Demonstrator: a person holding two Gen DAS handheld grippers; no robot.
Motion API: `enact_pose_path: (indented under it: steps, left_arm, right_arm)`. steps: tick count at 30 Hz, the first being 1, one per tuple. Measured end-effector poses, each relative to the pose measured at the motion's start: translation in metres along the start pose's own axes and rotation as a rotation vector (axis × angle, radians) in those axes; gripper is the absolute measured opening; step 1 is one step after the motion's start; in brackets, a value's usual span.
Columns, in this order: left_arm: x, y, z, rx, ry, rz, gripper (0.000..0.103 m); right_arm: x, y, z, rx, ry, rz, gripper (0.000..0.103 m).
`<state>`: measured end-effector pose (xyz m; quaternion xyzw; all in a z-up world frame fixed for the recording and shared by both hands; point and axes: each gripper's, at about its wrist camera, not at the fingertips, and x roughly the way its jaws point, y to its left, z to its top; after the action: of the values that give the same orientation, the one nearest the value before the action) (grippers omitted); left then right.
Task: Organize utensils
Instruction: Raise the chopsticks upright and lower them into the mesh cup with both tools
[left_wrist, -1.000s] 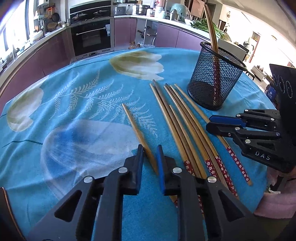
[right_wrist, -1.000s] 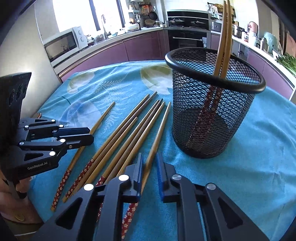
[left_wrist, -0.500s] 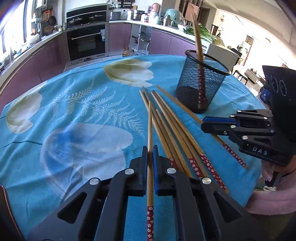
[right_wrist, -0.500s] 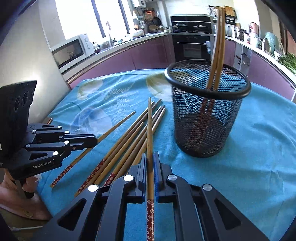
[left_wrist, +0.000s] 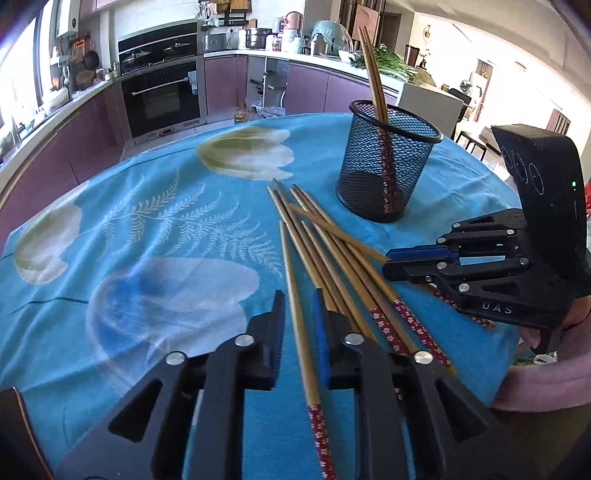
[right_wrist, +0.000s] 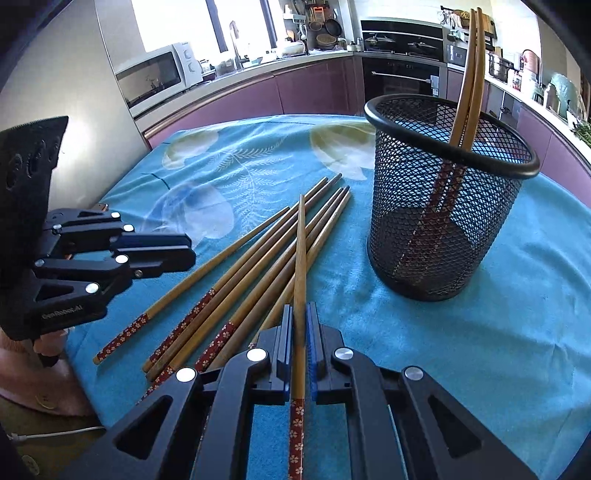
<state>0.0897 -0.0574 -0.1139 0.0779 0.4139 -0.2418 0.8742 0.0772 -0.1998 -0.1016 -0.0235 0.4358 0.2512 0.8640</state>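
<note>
Clamping one chopstick (right_wrist: 301, 251) tight in the right gripper (right_wrist: 299, 321), patterned end near and bare tip pointing far, with the upright mesh holder (right_wrist: 443, 229) far-right of that tip and nearer this hand than the other. Straddling a second chopstick (left_wrist: 291, 280) with the left gripper (left_wrist: 298, 306) parted and pinching nothing, long axis near to far beside the loose pile (left_wrist: 332, 251). Lying on a blue floral tablecloth (left_wrist: 147, 221), kitchen oven (left_wrist: 159, 96) far behind

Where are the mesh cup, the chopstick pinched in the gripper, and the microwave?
mesh cup (right_wrist: 443, 229): right wrist view, front wall.
pinched chopstick (right_wrist: 301, 258): right wrist view, bare wooden shaft.
microwave (right_wrist: 151, 79): right wrist view, glass door.
</note>
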Motion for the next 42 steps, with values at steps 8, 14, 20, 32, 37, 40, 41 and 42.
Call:
enact_pose_path:
  steps: [8,14,20,32,37,40,41,42]
  left_arm:
    - [0.019,0.002,-0.003,0.033,0.066,0.035,0.022]
    - [0.021,-0.004,-0.001,0.027,0.057,0.059,0.008]
    - [0.001,-0.001,0.008,0.006,0.001,0.016,0.008]
    - [-0.072,0.004,0.040,-0.001,-0.188,-0.114,0.007]
    - [-0.097,0.005,0.047,-0.007,-0.252,-0.140,0.007]
    - [-0.112,0.008,0.055,-0.023,-0.303,-0.180,0.007]
    - [-0.115,0.010,0.060,-0.030,-0.317,-0.194,0.007]
    - [-0.118,0.012,0.065,-0.035,-0.330,-0.203,0.007]
  right_arm:
    - [0.002,-0.003,0.003,-0.002,-0.001,-0.007,0.007]
    - [-0.006,-0.004,0.005,0.003,-0.035,-0.013,0.006]
    - [-0.039,-0.008,0.008,0.003,-0.126,-0.014,0.006]
    - [-0.092,-0.023,0.020,0.050,-0.299,-0.018,0.006]
    - [-0.105,-0.028,0.024,0.059,-0.343,-0.018,0.006]
    - [-0.113,-0.032,0.028,0.064,-0.368,-0.019,0.006]
    - [-0.115,-0.033,0.030,0.067,-0.378,-0.020,0.006]
    - [-0.118,-0.033,0.032,0.070,-0.389,-0.020,0.006]
